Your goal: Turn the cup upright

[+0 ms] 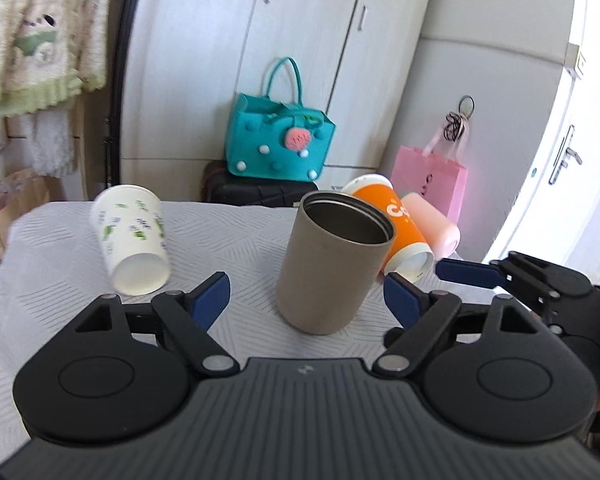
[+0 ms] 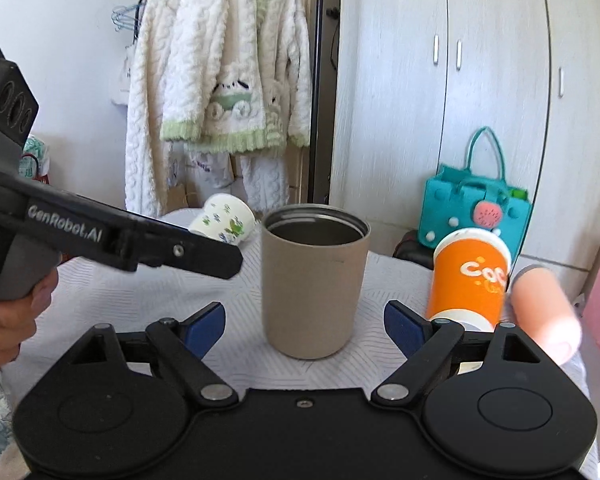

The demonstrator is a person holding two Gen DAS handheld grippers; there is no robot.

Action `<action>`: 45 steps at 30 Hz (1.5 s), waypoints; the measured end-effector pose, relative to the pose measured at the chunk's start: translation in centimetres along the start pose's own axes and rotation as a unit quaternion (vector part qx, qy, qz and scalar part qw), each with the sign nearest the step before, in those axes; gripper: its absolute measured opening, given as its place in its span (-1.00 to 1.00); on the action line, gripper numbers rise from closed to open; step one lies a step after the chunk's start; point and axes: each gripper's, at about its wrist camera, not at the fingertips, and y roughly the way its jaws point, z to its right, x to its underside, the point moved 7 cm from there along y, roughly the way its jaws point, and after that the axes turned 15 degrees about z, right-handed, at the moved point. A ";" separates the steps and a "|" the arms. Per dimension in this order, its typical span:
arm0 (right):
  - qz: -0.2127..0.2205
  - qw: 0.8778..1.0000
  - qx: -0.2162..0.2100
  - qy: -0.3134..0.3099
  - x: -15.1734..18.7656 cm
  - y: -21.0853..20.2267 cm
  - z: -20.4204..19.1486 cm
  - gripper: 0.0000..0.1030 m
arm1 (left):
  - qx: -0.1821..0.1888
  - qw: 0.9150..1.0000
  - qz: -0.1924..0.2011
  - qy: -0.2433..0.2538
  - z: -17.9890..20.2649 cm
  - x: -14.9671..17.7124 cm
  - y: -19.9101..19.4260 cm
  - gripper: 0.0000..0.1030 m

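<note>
- My left tool and right tool are both wide apart, holding nothing.
- The tan cup stands mouth-up on the counter.
- It looks hard and smooth; I'd hold its sides.

The tall beige cup in front of me is looking matt outside, with a dull brushed-metal lining. The orange cup and the white cup with green print are looking like smooth paper. The white tablecloth is showing a woven, ribbed texture. My blue finger pads are looking matt and rubbery on black plastic arms.
</note>
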 end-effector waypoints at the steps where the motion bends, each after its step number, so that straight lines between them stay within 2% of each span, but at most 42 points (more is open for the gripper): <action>1: 0.007 1.000 0.000 -0.002 -0.3 -0.7 -0.3 0.74 | -0.004 1.000 0.004 0.001 0.2 -0.1 -0.7 0.63; 7: 0.034 0.999 0.013 -0.024 -1.7 -4.1 -2.3 0.74 | -0.043 0.999 0.015 0.030 1.1 -0.4 -4.9 0.65; 14: 0.056 0.998 0.026 -0.022 -2.6 -7.4 -4.0 0.74 | -0.068 0.997 0.023 0.040 1.5 0.2 -9.5 0.70; 20: 0.068 0.997 0.039 -0.005 -1.6 -10.0 -4.9 0.74 | -0.099 0.994 0.024 0.044 1.3 2.2 -12.0 0.76; 25: 0.070 0.996 0.056 0.020 -0.3 -11.4 -5.2 0.74 | -0.112 0.992 0.023 0.056 1.3 3.7 -12.9 0.76; 31: 0.064 0.995 0.072 0.030 0.3 -12.4 -5.0 0.76 | -0.109 0.990 0.048 0.070 2.5 3.2 -14.4 0.76; 34: 0.064 0.993 0.095 0.027 0.3 -12.7 -4.8 0.83 | -0.114 0.989 0.057 0.072 3.0 2.8 -15.0 0.84; 35: 0.066 0.992 0.108 0.024 0.3 -12.7 -4.7 1.00 | -0.118 0.989 0.059 0.074 3.0 2.7 -15.1 0.86; 37: 0.068 0.989 0.131 0.013 0.4 -12.6 -4.5 1.00 | -0.125 0.987 0.059 0.078 3.0 2.8 -14.9 0.97; 41: 0.052 0.982 0.182 -0.002 1.0 -12.3 -4.0 1.00 | -0.134 0.986 0.054 0.082 2.6 3.1 -14.4 0.98; 45: 0.042 0.977 0.209 0.003 1.5 -12.0 -3.4 1.00 | -0.135 0.987 0.047 0.077 2.3 3.5 -13.8 1.00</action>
